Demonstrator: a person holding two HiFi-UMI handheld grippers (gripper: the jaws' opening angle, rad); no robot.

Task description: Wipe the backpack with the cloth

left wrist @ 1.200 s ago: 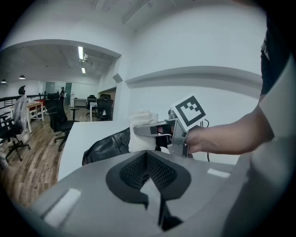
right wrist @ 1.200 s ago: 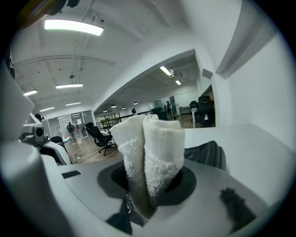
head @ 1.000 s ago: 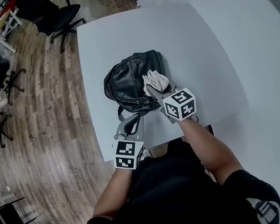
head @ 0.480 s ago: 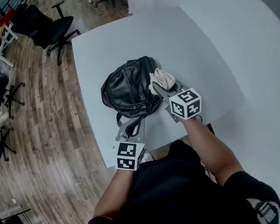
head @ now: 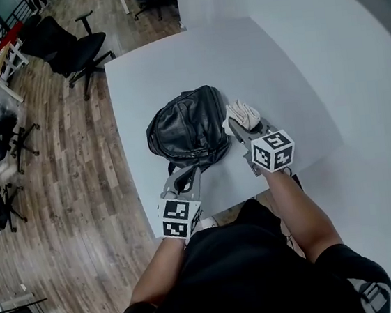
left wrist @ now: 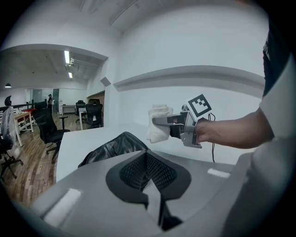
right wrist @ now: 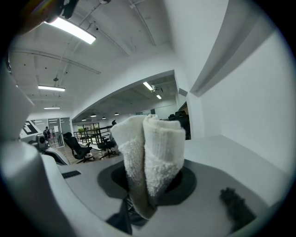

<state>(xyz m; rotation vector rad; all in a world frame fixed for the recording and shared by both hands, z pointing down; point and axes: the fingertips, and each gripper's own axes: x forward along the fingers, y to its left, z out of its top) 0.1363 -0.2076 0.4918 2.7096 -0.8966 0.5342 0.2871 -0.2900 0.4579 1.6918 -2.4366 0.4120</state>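
White worktop (head: pixel 269 60) fills most of your head view. What's lying on it?

I'm looking steeply down on it. One black leather backpack (head: pixel 184 122) lies there, towards the near left edge, and it's the biggest thing on the surface.

Where are your tongs?

My left tongs (head: pixel 184 177) sit at the backpack's near side, tips just beside it; I cannot tell whether they touch it. In the left gripper view the jaws are pressed together with only a thin slit between them, and I see nothing caught in it.

And the right?

My right tongs (head: pixel 240 127) are at the backpack's right side, clamped on the cloth (head: pixel 244 114). In the right gripper view it is a pale, fluffy bundle, folded double, standing up out of the jaws.

Is the cloth on the backpack?

Not that I can see. From the left gripper view it is held up off the worktop, just beside the backpack, with a bit of wall showing between the two.
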